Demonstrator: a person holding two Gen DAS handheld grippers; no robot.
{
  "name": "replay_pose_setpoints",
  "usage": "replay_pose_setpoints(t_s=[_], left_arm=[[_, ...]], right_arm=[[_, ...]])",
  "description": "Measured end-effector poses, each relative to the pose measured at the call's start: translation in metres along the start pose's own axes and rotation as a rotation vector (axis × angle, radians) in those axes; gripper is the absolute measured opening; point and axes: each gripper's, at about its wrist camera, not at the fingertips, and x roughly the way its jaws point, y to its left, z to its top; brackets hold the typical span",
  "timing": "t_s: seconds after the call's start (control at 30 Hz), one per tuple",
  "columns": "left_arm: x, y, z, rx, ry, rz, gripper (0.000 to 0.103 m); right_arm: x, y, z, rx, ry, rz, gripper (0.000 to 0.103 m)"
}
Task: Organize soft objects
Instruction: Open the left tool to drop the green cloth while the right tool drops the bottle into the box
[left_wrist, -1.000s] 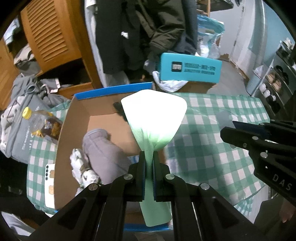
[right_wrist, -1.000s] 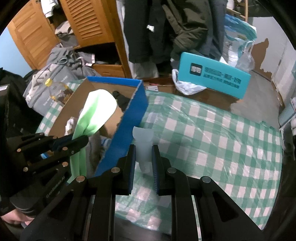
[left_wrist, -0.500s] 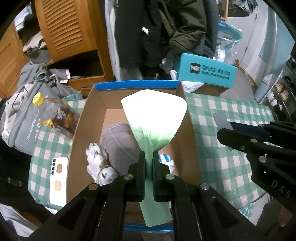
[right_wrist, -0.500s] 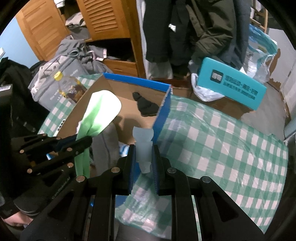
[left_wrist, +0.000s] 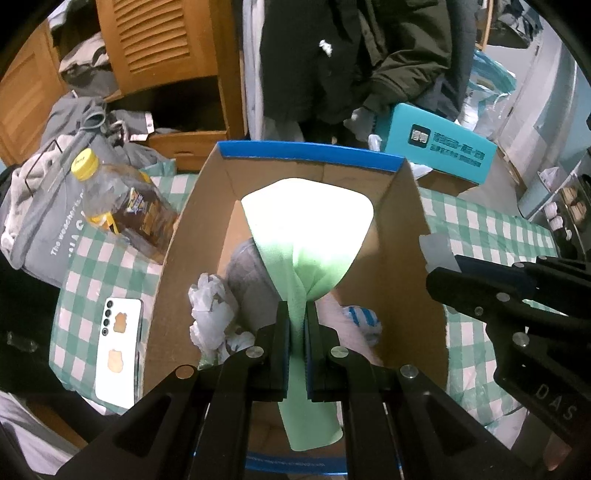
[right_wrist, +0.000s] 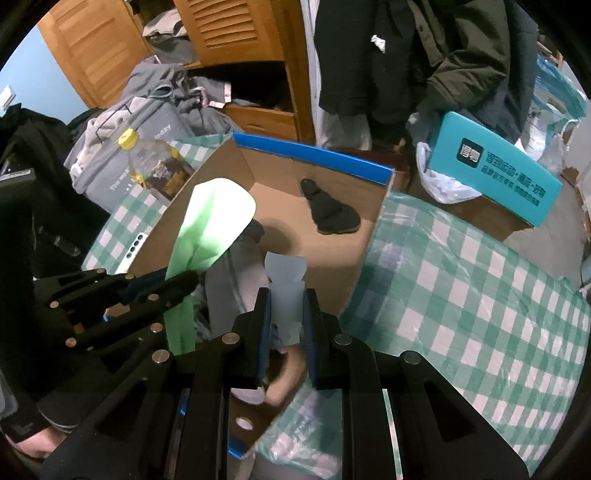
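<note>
A light green cloth (left_wrist: 306, 236) is pinched between the jaws of the left gripper (left_wrist: 297, 325), its top flaring into a wide fan and its lower end hanging below the jaws. It hangs over the open cardboard box (left_wrist: 424, 295) with the blue rim. The right gripper (right_wrist: 286, 310) is closed on a small pale, translucent piece of soft material (right_wrist: 285, 280), also held over the box, near its right wall.

Inside the box lie a grey padded item (left_wrist: 247, 280), crumpled white plastic (left_wrist: 210, 314), a blue-and-white item (left_wrist: 360, 321) and a black sock-like piece (right_wrist: 330, 212) on the floor near the far wall.

The box sits on a table with a green-and-white checked cloth (right_wrist: 480, 295). Just to its left stand a bottle (left_wrist: 122, 203) with a yellow cap and a white phone (left_wrist: 118, 350) lying flat. Beyond the table sits a teal box (left_wrist: 439, 151), and dark coats (left_wrist: 351, 55) hang behind.
</note>
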Motion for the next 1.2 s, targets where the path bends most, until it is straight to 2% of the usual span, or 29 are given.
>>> replay_pose_setpoints(t_s=[0.13, 0.2, 0.3, 0.37, 0.43, 0.53, 0.6, 0.8, 0.87, 0.93, 1.1, 1.2], left_arm=[[0.007, 0.008, 0.001, -0.028, 0.022, 0.005, 0.017], [0.007, 0.010, 0.001, -0.034, 0.021, 0.005, 0.033], [0.003, 0.010, 0.002, -0.035, 0.004, 0.005, 0.048], [0.001, 0.009, 0.002, -0.031, 0.001, 0.006, 0.051], [0.000, 0.009, 0.002, -0.029, 0.001, 0.008, 0.052], [-0.005, 0.011, 0.002, -0.027, -0.001, 0.018, 0.055], [-0.009, 0.011, 0.002, -0.022, -0.010, 0.027, 0.061], [-0.024, 0.008, 0.001, -0.001, -0.030, 0.038, 0.069], [-0.030, 0.005, 0.002, 0.008, -0.041, 0.036, 0.077], [-0.038, 0.003, 0.001, 0.017, -0.056, 0.036, 0.080], [-0.056, -0.003, 0.001, 0.041, -0.086, 0.037, 0.089], [-0.065, -0.006, 0.000, 0.054, -0.096, 0.041, 0.089]], right_arm=[[0.008, 0.002, 0.003, 0.000, 0.012, 0.008, 0.016], [0.012, 0.002, 0.004, 0.005, 0.019, 0.011, 0.017], [0.015, 0.001, 0.005, 0.007, 0.022, 0.006, 0.019], [0.016, 0.000, 0.005, 0.010, 0.022, 0.003, 0.020], [0.014, 0.000, 0.005, 0.012, 0.016, 0.003, 0.030], [0.011, -0.002, 0.006, 0.014, 0.006, 0.007, 0.034], [0.007, -0.004, 0.007, 0.019, -0.001, 0.006, 0.037], [-0.011, -0.012, 0.006, 0.042, -0.033, -0.009, 0.052], [-0.020, -0.012, 0.005, 0.041, -0.047, -0.018, 0.054], [-0.028, -0.013, 0.004, 0.046, -0.058, -0.023, 0.061], [-0.052, -0.015, 0.001, 0.054, -0.099, -0.051, 0.066], [-0.067, -0.016, -0.003, 0.063, -0.124, -0.064, 0.066]])
